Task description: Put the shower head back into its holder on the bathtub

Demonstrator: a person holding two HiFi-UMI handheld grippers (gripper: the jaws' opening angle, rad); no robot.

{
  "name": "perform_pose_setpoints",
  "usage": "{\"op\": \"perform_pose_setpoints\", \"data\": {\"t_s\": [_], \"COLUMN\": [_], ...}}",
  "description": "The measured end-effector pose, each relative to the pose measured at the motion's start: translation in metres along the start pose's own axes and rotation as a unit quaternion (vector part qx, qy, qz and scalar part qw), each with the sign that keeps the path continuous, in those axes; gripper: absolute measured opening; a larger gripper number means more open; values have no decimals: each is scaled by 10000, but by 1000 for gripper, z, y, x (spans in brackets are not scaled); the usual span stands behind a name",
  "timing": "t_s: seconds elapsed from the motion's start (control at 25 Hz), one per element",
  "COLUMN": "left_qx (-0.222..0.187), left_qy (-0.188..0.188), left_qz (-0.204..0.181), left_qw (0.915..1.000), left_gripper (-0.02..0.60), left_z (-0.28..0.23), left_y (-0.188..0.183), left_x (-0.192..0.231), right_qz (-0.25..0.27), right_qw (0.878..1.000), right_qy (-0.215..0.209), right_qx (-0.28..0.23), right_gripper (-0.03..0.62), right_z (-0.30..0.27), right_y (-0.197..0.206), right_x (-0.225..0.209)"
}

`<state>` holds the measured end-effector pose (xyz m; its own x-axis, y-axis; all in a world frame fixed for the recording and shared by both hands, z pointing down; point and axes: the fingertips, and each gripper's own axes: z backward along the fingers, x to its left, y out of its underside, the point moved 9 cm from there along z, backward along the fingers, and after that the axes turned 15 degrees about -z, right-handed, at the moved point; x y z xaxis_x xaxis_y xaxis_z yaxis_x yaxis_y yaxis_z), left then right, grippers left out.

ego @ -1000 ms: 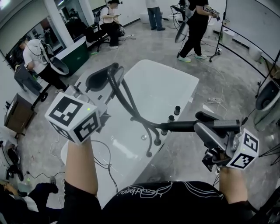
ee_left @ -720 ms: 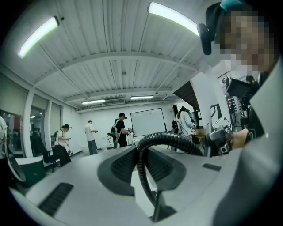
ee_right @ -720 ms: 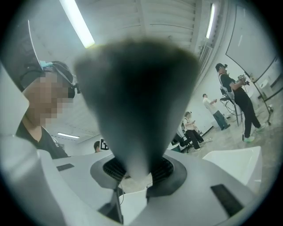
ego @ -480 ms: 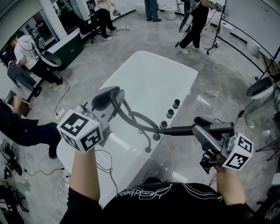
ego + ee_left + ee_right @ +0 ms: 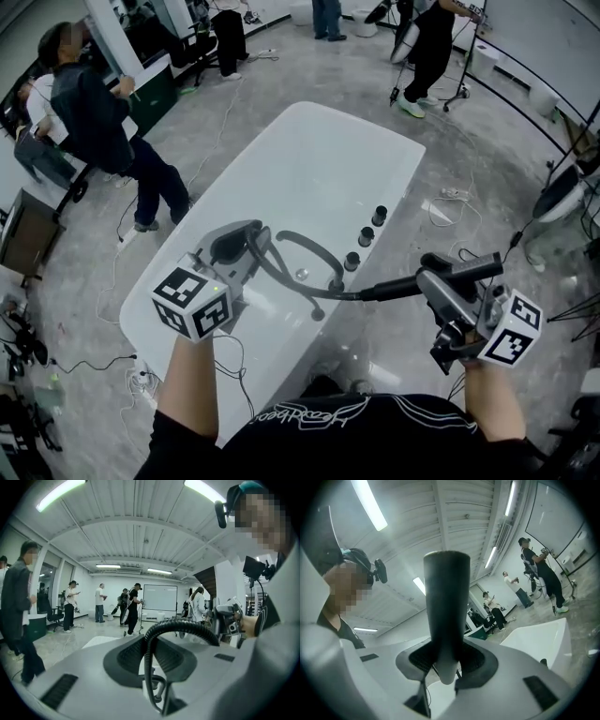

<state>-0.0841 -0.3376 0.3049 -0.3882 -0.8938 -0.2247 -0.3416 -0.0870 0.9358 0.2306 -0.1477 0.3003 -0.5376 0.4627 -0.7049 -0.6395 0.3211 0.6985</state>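
Note:
The black shower head (image 5: pixel 389 288) is a straight wand held level over the right rim of the white bathtub (image 5: pixel 319 159). My right gripper (image 5: pixel 429 278) is shut on its rear end; in the right gripper view the wand (image 5: pixel 445 620) stands up between the jaws. Its black hose (image 5: pixel 300 246) loops over the tub and runs down to the rim fittings. My left gripper (image 5: pixel 246 246) is shut on the hose above the tub's near left side. In the left gripper view the hose (image 5: pixel 178 629) arches out from between the jaws. Three dark fittings (image 5: pixel 365 236) stand in a row on the right rim.
A person in a dark jacket (image 5: pixel 94 112) stands left of the tub. More people (image 5: pixel 427 47) work at the far end of the room. Cables (image 5: pixel 448 202) lie on the grey floor right of the tub, and a drain (image 5: pixel 301 274) shows inside it.
My left gripper has come down toward the tub with the hose. The right gripper has sunk a little with the wand. A person in a dark jacket has walked in at the left.

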Motion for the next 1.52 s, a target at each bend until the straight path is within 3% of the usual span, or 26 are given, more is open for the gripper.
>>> {"op": "perform_pose_setpoints", "data": {"t_s": [0.32, 0.56, 0.92, 1.12, 1.52], "left_qx": [551, 1060, 1779, 2338, 2722], "left_qy": [363, 658, 1145, 1561, 2108], "left_qz": [406, 695, 1113, 1190, 1138], "left_qw": [9970, 9898, 9710, 9523, 9319], "left_gripper": [63, 63, 63, 63, 72], "left_z": [-25, -42, -72, -83, -98], "left_y": [74, 134, 211, 250, 281], "left_x": [-42, -78, -124, -145, -168], "right_qz": [-86, -95, -38, 42, 67], "right_qw": [9998, 9995, 9992, 9987, 9973], "right_qy": [192, 269, 303, 308, 367], "right_qx": [55, 141, 254, 410, 631], "right_gripper": [126, 126, 126, 126, 126], "right_z": [10, 12, 14, 3, -21], "right_y": [8, 14, 18, 25, 41], "right_x": [-8, -7, -4, -1, 0]}}
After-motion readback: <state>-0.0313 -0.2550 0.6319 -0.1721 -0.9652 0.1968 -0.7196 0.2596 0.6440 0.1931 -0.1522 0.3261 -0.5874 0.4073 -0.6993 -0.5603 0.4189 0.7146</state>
